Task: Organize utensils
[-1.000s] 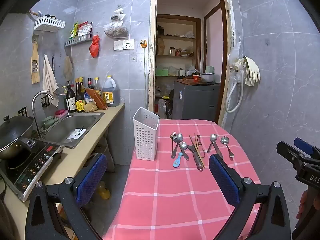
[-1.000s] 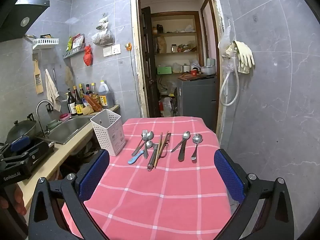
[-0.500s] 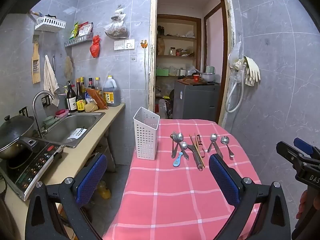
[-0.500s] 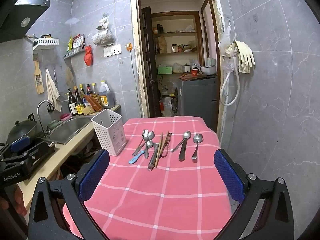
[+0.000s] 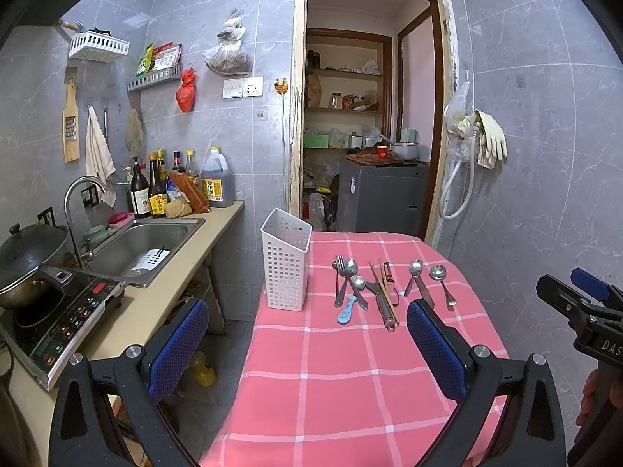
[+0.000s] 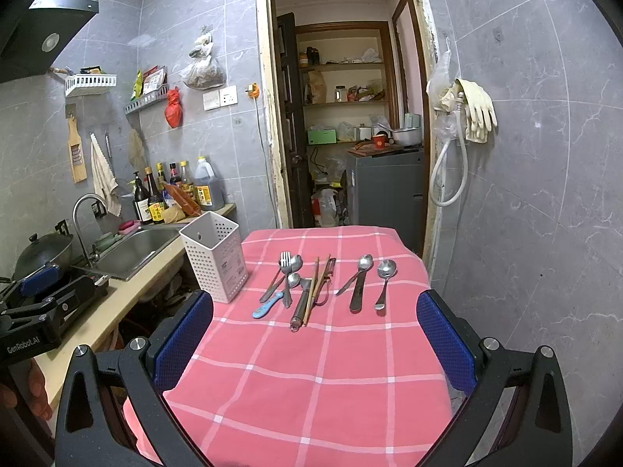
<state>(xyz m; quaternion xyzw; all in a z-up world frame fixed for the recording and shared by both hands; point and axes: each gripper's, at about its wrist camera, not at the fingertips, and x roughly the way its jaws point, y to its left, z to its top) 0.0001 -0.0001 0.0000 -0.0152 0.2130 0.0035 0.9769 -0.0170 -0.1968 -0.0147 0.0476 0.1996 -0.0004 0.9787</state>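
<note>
the left gripper (image 5: 307, 350) hangs over the near left part of the pink checked surface (image 5: 331, 389), its blue-padded fingers (image 5: 177, 344) spread wide with nothing between them. the right gripper (image 6: 315, 342) sits above the near end of the same surface, fingers (image 6: 447, 346) likewise spread and empty. in the left wrist view the right gripper's body shows at the far right edge, held by a hand (image 5: 595, 393).

the utensils (image 6: 311, 284) lie in a loose row across the far half of the surface. from the left: a fork (image 6: 285, 272) and two spoons bunched together, a small blue-handled spoon (image 6: 266, 306) angled toward the near left, then a metal-handled tool with chopsticks (image 6: 312, 292) touching along its side and a peeler (image 6: 329, 276) just beside them. to the right, apart from that bunch, lie two more spoons (image 6: 385, 282), one crossed over a dark-handled piece.

a white perforated holder (image 6: 215, 255) stands upright at the surface's far left corner, close to the edge, its open top empty as far as can be seen.

the near half of the surface is bare cloth. its left edge drops to a narrow gap beside the counter with the sink (image 5: 144, 245); its right edge runs near the grey tiled wall. the far edge faces an open doorway (image 5: 366, 116).
</note>
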